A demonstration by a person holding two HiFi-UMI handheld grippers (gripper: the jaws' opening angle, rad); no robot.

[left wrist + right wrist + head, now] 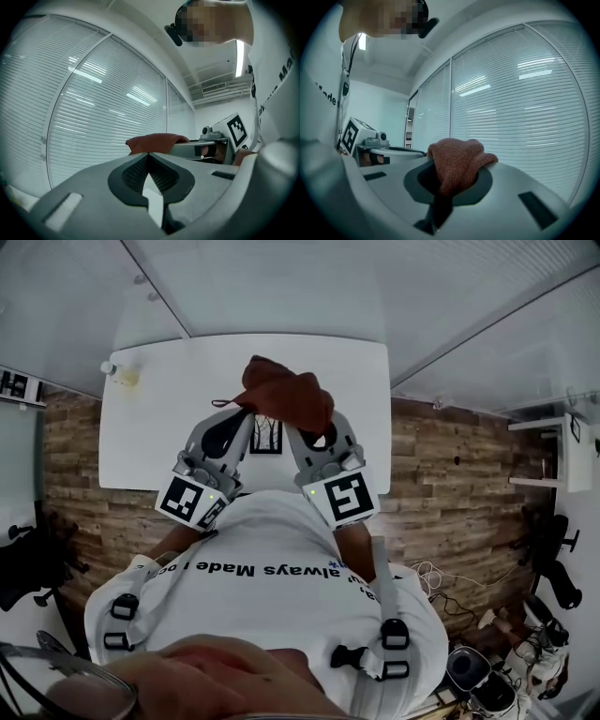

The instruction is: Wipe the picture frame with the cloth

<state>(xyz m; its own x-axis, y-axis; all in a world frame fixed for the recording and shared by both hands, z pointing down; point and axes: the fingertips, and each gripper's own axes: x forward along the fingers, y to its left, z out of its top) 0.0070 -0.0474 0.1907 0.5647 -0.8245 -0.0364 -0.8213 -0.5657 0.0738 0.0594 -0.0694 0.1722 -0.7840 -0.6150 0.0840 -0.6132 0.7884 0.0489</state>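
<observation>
While the right tongs (452, 174) clamp the rust-red cloth (457, 157), the left tongs (149, 158) pinch the picture frame's (266, 435) thin edge above the counter (150, 427).

Quick count. Claws: 2, one per hand, i.e. my left claw (149, 154) and my right claw (454, 161). Marker cubes: 2, one per claw, i.e. the left cube (190, 500) and the right cube (345, 497). Cloth (281, 395): 1, no spare. Picture frame (267, 435): 1. Bench (169, 418): 1. Small items on the bench's far left corner: 1, prob. a bottle (109, 367), too tiny in the head view to be sure. Wall shelves (536, 424) at the right: 2, one above the other.
</observation>
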